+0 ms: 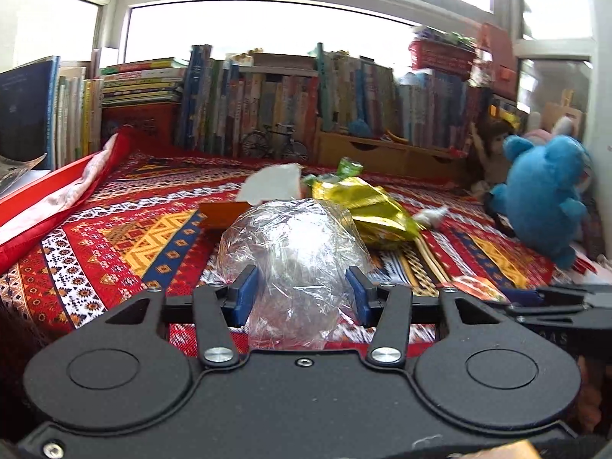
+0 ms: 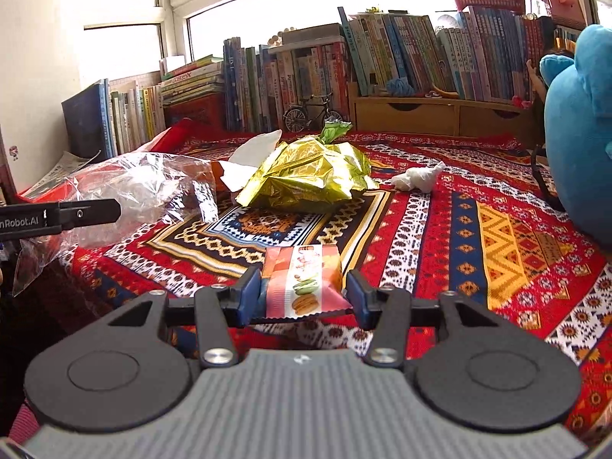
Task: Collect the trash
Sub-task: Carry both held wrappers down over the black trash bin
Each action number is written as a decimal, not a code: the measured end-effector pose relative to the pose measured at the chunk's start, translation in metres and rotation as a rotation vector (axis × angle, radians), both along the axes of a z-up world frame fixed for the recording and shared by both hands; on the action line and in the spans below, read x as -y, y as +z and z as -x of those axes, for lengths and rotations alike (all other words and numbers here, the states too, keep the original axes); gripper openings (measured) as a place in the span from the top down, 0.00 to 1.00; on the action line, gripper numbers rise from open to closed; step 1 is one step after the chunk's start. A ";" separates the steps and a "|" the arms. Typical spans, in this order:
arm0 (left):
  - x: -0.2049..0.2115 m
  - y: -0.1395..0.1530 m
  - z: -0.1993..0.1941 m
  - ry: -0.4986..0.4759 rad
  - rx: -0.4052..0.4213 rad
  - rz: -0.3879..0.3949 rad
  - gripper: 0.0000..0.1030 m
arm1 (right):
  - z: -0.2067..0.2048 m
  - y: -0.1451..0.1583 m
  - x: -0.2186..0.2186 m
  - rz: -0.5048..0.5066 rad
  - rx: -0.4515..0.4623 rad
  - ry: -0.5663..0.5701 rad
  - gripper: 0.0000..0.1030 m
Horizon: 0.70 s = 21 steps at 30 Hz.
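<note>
mid-pickup: left gripper (image 1: 302, 290) clamped on clear plastic bag (image 1: 294, 241), right gripper (image 2: 302, 292) pinching snack wrapper (image 2: 302, 279); next, likely dropping wrapper into bag.

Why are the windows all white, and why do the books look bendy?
Left wrist view: bright daylight washes out the window, the fisheye lens curves the row of books, and the blue plush toy is smeared by motion blur. Right wrist view: same white window, bowed frame, but the gold foil bag looks sharp.
</note>
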<state>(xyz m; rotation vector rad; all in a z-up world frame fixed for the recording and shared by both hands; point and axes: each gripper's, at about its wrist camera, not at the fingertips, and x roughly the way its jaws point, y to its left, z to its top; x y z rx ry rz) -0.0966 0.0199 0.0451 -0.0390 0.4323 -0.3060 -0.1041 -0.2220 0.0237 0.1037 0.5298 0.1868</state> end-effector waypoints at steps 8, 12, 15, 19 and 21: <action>-0.001 -0.008 0.051 -0.128 -0.082 -0.052 0.54 | 0.041 0.001 0.000 0.021 -0.038 0.093 0.48; 0.001 -0.015 0.076 -0.185 -0.116 -0.085 0.54 | 0.062 -0.004 -0.003 0.037 -0.076 0.162 0.48; 0.002 -0.021 0.091 -0.215 -0.149 -0.110 0.54 | 0.076 -0.012 -0.005 0.045 -0.119 0.209 0.48; 0.006 -0.026 0.111 -0.252 -0.138 -0.157 0.54 | 0.090 -0.028 -0.010 0.051 -0.185 0.244 0.48; 0.007 -0.029 0.117 -0.263 -0.156 -0.157 0.55 | 0.094 -0.036 -0.011 0.042 -0.212 0.245 0.48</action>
